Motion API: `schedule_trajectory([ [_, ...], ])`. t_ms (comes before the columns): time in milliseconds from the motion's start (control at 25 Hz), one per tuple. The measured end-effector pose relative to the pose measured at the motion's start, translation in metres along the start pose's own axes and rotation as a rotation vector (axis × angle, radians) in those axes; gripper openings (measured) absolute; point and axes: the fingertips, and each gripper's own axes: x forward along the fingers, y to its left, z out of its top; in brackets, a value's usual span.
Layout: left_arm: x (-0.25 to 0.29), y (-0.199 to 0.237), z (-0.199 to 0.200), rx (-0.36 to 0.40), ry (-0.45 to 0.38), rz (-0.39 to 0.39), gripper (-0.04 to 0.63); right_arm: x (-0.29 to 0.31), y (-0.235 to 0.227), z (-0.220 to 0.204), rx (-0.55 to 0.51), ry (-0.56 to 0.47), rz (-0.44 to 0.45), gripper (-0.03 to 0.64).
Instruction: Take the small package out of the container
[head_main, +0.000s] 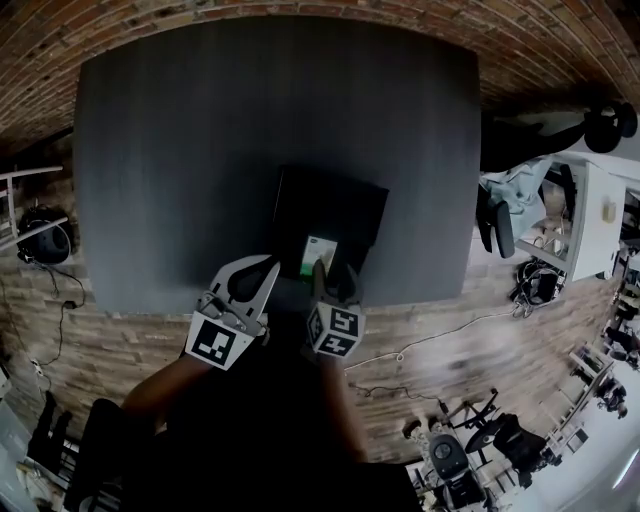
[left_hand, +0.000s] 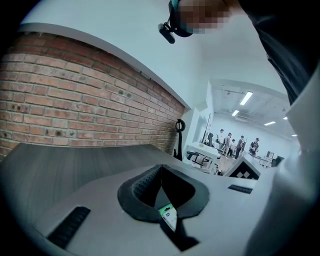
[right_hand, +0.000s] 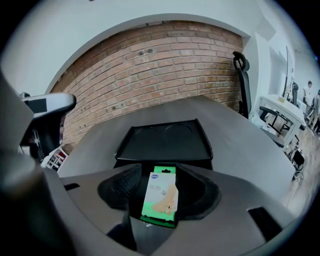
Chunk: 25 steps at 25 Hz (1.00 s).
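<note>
Head view: the small package (head_main: 320, 256) lies at the near edge of the black tray (head_main: 340, 200), with my right gripper (head_main: 335, 272) over it and my left gripper (head_main: 268, 266) just beside. Left gripper view: those jaws are closed on nothing. Right gripper view: my jaws stand apart astride the package, not pressing, so I judge the grasp is being lined up; next, close on its long edges and lift.

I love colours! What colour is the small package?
Small package: green and white; right gripper view shows it best.
</note>
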Motion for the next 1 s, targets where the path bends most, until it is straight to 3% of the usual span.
schedule_trajectory([
  [80,0.001,0.003,-0.001,-0.032,-0.003,0.011,0.034,0.008,0.000,-0.008,0.004,0.034,0.000,0.245],
  [160,0.001,0.005,-0.005,0.026,0.037,-0.011,0.034,0.017,0.002,-0.015,0.006,0.068,0.002,0.279],
  [280,0.003,0.010,-0.008,0.037,0.059,-0.016,0.034,0.030,0.000,-0.026,-0.001,0.118,-0.009,0.310],
  [400,0.007,0.014,-0.007,-0.022,0.032,0.013,0.034,0.041,-0.004,-0.041,-0.020,0.194,-0.019,0.333],
  [440,0.008,0.016,-0.006,-0.047,0.019,0.025,0.034,0.046,-0.005,-0.046,-0.028,0.216,-0.019,0.337],
  [720,0.007,0.025,-0.014,-0.002,0.066,0.011,0.035,0.061,-0.001,-0.069,-0.067,0.332,-0.033,0.354],
  [840,0.006,0.030,-0.012,-0.047,0.039,0.030,0.034,0.063,0.003,-0.074,-0.083,0.383,-0.027,0.356],
  [1000,0.003,0.034,-0.016,-0.007,0.064,0.013,0.035,0.066,0.005,-0.084,-0.105,0.466,-0.042,0.357],
])
